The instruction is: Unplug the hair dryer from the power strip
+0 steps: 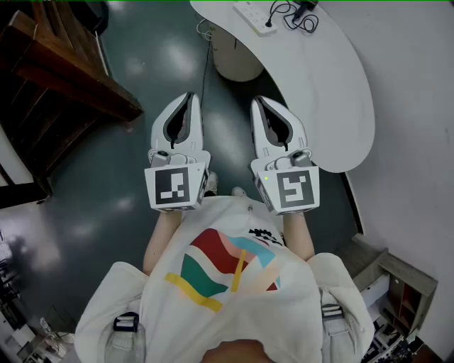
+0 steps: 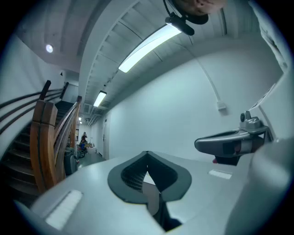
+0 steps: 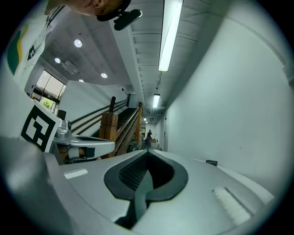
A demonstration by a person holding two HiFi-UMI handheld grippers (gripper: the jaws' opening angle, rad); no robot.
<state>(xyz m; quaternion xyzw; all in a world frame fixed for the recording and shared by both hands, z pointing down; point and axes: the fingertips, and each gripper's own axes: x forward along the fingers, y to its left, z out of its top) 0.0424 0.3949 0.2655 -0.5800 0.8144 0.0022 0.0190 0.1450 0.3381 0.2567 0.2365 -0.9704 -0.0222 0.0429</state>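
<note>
Both pressed together, empty: left tongs (image 1: 189,97), right tongs (image 1: 259,101); power strip (image 1: 255,17) on white table (image 1: 319,85) only in head view.

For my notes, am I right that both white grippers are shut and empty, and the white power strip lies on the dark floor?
Not quite: the white rectangular power strip lies on the white curved tabletop, not the dark floor, as the head view shows. The left gripper and right gripper are indeed shut and empty.
</note>
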